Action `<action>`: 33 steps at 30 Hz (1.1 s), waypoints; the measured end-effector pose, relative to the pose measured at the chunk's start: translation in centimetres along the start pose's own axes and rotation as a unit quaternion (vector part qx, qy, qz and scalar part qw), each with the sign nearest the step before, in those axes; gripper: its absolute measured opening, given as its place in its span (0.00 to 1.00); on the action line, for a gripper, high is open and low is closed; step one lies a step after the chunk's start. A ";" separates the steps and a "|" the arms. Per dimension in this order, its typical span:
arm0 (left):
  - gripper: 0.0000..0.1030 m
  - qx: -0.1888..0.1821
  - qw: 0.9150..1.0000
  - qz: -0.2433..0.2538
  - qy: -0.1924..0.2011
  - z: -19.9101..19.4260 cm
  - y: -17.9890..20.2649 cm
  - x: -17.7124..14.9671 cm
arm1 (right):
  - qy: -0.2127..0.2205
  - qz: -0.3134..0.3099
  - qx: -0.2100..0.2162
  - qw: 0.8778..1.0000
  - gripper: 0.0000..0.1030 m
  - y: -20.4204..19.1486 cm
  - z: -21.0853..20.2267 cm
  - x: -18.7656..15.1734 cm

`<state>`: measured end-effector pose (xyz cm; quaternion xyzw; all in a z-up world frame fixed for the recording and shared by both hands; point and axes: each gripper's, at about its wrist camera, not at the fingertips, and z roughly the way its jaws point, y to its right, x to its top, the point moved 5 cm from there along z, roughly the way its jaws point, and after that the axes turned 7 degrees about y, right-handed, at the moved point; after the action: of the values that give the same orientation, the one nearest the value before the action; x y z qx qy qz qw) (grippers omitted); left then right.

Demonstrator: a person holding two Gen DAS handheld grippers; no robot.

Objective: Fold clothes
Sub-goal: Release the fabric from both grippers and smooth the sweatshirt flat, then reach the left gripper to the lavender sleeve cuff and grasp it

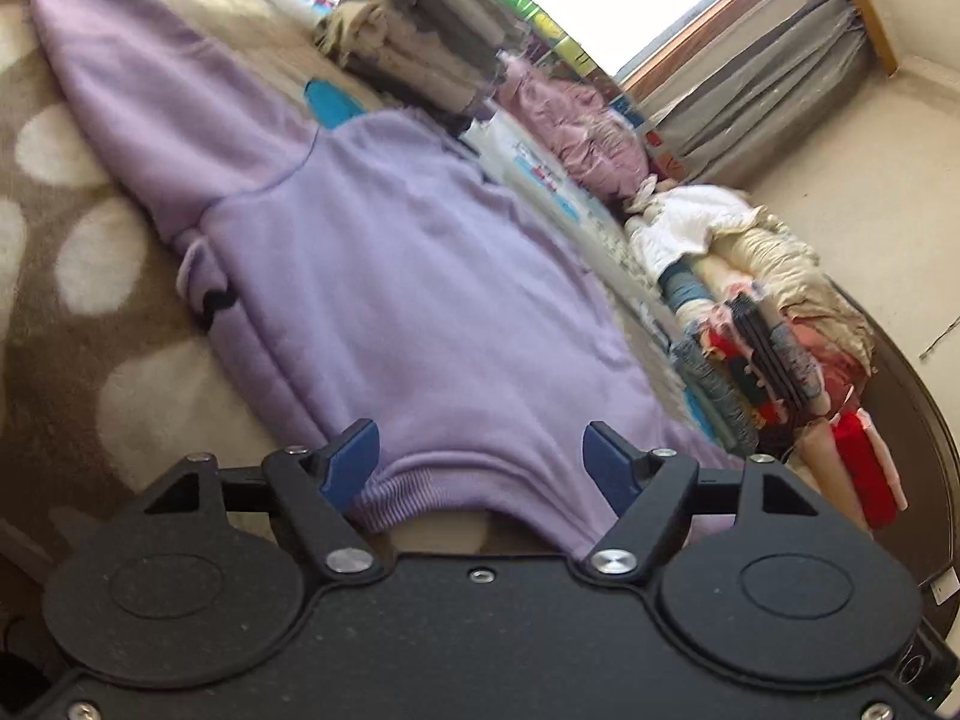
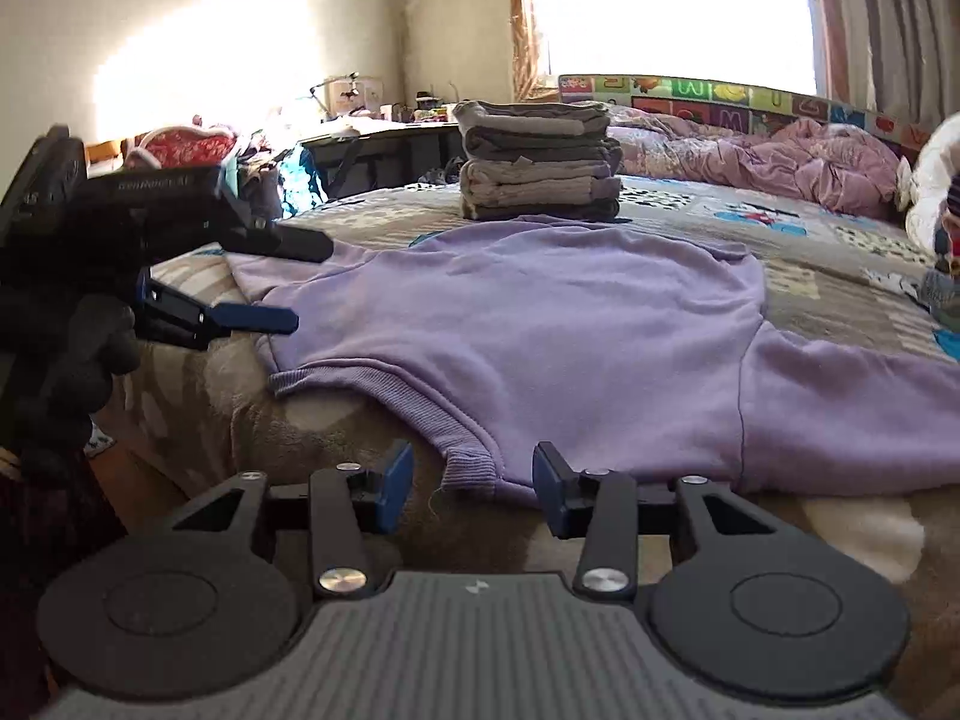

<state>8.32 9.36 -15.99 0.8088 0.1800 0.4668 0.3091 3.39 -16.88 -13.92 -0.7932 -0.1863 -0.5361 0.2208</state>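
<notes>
Purple sweater (image 2: 540,312) soft, floppy, thick. My left gripper (image 1: 480,462) and right gripper (image 2: 474,480) both wide open at ribbed hem (image 2: 468,462). Best pinch hem corners.

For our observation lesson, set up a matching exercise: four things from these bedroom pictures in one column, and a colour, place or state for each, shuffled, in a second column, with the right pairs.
Things:
1. sweatshirt
2. stack of folded clothes
3. left gripper
4. quilt

Descriptions:
A. crumpled near the window
B. open at the ribbed hem
C. lilac, spread flat on the bed
D. grey, beyond the sweatshirt

Pairs: 1-C, 2-D, 3-B, 4-A
</notes>
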 end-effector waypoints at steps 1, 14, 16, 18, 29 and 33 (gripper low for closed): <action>0.72 0.000 1.000 0.001 -0.001 0.2 -0.1 -0.2 | 0.004 0.027 -0.005 1.000 0.43 0.7 -0.4 0.0; 0.62 -0.011 0.963 0.267 -0.013 5.2 9.5 -5.2 | 0.096 0.414 -0.109 0.899 0.43 16.1 -4.0 -3.4; 0.57 -0.017 0.965 0.262 -0.029 6.6 10.2 -5.9 | 0.107 0.426 -0.103 0.892 0.43 17.1 -3.8 -3.9; 0.56 -0.027 0.967 0.249 -0.039 7.8 11.1 -6.3 | 0.118 0.436 -0.094 0.887 0.43 18.0 -3.4 -3.9; 0.56 -0.057 0.899 0.424 -0.090 13.3 20.8 -12.2 | 0.192 0.474 -0.135 0.848 0.41 23.6 -6.2 -4.5; 0.56 -0.059 0.847 0.519 -0.101 15.7 24.2 -15.8 | 0.222 0.492 -0.179 0.823 0.43 26.0 -8.9 -5.5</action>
<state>14.08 -22.96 -15.83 0.8075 -0.3260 0.4841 0.0854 8.41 -43.76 -19.99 -0.6649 0.3822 -0.5414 0.3445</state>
